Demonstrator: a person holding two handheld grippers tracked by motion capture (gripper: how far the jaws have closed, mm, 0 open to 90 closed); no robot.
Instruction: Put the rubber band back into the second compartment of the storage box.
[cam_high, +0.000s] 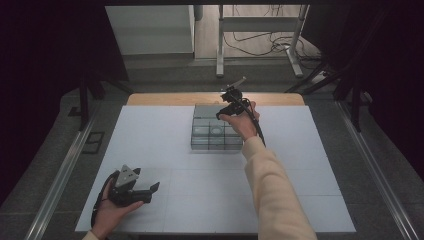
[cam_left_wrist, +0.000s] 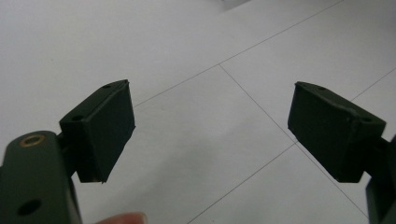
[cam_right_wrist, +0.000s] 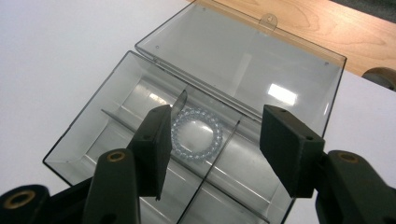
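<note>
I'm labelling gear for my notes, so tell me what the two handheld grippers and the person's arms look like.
Both grippers are black. The left gripper carries a grey three-cornered plate on top and a black cable looping behind the hand. Its jaws end in blocky, flat-faced pads, with brass-coloured screw holes on the body. The right gripper trails a black cable along a light cream sleeve.

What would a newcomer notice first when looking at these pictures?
First, the clear plastic box standing open near the far middle of the white table, its lid laid back toward the wooden edge. A ring of pale beads lies in one of its compartments. The right claw hangs open just above the beads, gripping nothing, while the left claw, also open, rests low over the table's near left corner.
</note>
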